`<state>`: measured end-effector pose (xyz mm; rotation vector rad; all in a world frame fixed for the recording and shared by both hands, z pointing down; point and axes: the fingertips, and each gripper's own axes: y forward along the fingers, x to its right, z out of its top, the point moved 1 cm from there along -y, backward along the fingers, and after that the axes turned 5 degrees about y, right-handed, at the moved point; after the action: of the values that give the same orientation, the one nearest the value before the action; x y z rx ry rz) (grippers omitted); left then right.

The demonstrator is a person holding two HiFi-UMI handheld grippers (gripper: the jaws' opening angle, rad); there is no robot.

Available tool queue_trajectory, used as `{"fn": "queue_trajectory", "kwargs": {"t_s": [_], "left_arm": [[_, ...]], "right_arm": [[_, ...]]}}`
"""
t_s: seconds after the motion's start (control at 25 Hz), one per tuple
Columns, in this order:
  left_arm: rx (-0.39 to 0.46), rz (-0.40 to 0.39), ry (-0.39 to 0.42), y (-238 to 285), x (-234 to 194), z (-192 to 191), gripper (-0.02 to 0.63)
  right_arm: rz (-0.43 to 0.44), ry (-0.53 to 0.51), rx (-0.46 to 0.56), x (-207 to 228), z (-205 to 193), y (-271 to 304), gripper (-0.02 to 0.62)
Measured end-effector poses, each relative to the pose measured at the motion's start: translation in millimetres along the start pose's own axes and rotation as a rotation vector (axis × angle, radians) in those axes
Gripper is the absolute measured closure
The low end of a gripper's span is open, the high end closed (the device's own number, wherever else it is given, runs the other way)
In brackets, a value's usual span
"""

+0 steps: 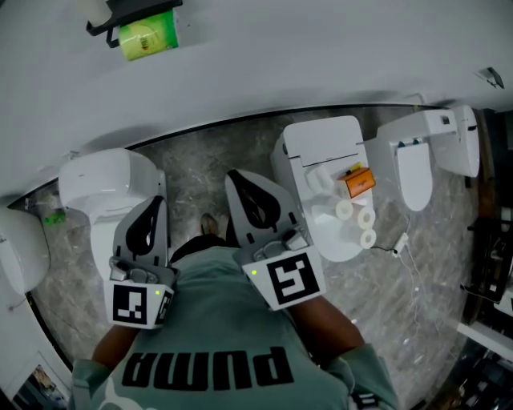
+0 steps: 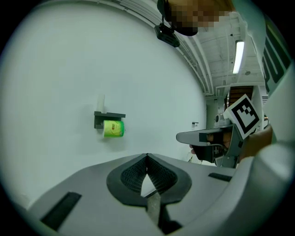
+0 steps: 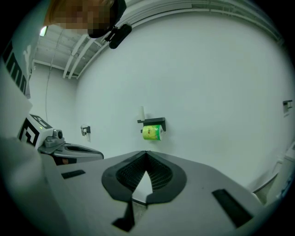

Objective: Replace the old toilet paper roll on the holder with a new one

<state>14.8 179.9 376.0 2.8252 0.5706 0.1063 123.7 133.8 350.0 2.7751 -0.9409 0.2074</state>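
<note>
While held side by side in front of the torso, pointed at the far white wall [image 1: 321, 48]. Left gripper [image 1: 155, 202]: jaws closed tip to tip, nothing between the pads. Right gripper [image 1: 237, 178]: same condition, closed tip to tip, nothing gripped. Both just ahead of the green shirt [image 1: 216, 320].

Old roll [image 1: 149, 36], green-wrapped: seated on the black holder [image 1: 128, 10], mounted on the far wall, beyond and left of both grippers, well apart from them. Visible ahead of the closed jaws in both gripper views: left of the left gripper's line, almost straight ahead of the right gripper's.

Three white rolls [image 1: 366, 218]: set on top of the white toilet [image 1: 317, 140] to the right of the right gripper, clustered close together on its near part. Orange box [image 1: 357, 182]: just beyond them, toward the tank. Second toilet [image 1: 104, 180] left of the left gripper; third toilet [image 1: 417, 164] at far right. Grey marbled floor [image 1: 200, 168] between.
</note>
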Motion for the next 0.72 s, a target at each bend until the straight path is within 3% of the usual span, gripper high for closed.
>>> {"fn": "queue_trajectory", "kwargs": {"t_s": [0.2, 0.72], "left_arm": [[0.025, 0.027, 0.029, 5.6, 18.3, 9.6, 0.603], [0.044, 0.172, 0.025, 62.4, 88.8, 32.6, 0.603]], "right_arm": [[0.044, -0.013, -0.015, 8.4, -0.9, -13.4, 0.589], [0.203, -0.059, -0.024, 87.8, 12.1, -39.1, 0.589]]}}
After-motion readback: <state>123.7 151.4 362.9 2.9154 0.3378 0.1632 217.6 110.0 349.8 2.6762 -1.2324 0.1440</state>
